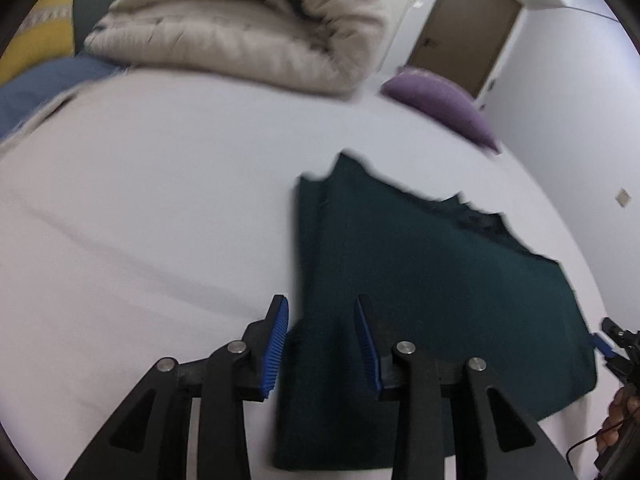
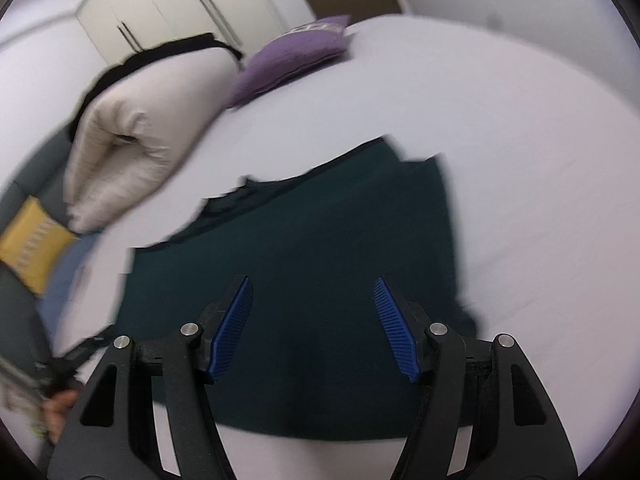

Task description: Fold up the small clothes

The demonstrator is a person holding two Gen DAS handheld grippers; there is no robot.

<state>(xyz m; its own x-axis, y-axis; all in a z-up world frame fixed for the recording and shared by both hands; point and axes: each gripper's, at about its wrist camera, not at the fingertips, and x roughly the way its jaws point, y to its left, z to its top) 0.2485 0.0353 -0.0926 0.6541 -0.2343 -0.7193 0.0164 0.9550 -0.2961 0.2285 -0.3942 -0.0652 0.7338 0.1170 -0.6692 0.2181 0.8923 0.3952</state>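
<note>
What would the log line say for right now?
garment: dark green garment flat on white bed | left gripper: open | right gripper: open, holding nothing

garment (image 1: 420, 280) – matt cloth; pads (image 2: 394, 328) – ribbed plastic; sheet (image 1: 160, 208) – smooth cloth

Left wrist view: garment (image 1: 420, 300) lies flat on bed (image 1: 160, 200), occupying centre to 4 o'clock. Left hand-held gripper (image 1: 322, 340) sits at 6 o'clock over garment's near-left edge. Right hand-held gripper (image 1: 616, 348) at 4 o'clock, just beside garment's right edge. Rolled duvet (image 1: 248, 28) on bed at 11–12 o'clock, behind garment. Cushion (image 1: 444, 100) at 1 o'clock, w/ door (image 1: 468, 28) behind it. Right wrist view: right hand-held gripper over garment's near part; wardrobe (image 2: 180, 4) at 11 o'clock.
</note>
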